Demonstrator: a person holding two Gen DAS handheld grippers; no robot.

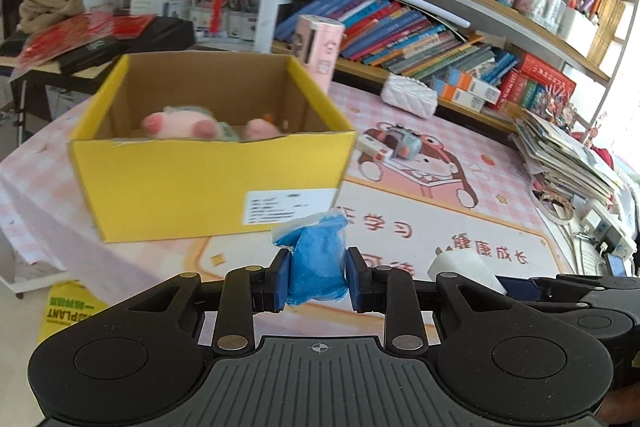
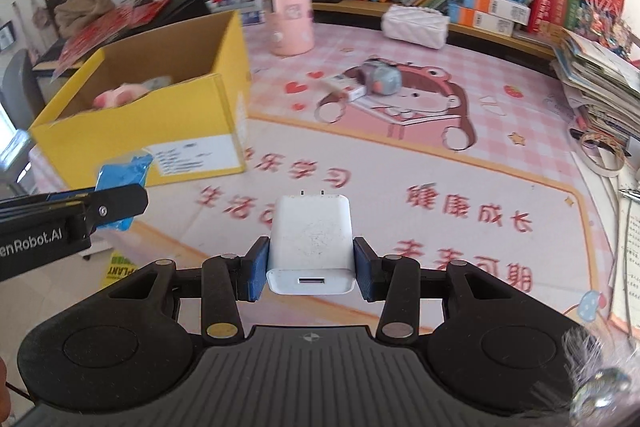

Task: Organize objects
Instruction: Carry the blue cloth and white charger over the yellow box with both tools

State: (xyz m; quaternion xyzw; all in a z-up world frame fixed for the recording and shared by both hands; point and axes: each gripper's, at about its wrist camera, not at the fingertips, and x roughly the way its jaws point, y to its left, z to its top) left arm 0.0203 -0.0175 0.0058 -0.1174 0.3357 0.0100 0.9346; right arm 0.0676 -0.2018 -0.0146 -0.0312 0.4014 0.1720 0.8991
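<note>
Both tongs loaded, hovering over desk [image 2: 400, 163].
Left tongs [image 1: 317, 277] are clamping blue bag [image 1: 318, 267]; right tongs [image 2: 311, 267] are gripping white charger [image 2: 311, 243]. Only the left view is showing pink plush [image 1: 180, 125] clearly, mid-left in yellow box [image 1: 208, 183].

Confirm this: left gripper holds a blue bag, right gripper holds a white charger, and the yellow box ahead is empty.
Not quite. The yellow box is not empty: the left wrist view shows a pink plush toy inside it. The rest stands: the left gripper holds the blue bag, and the right gripper holds the white charger.
</note>
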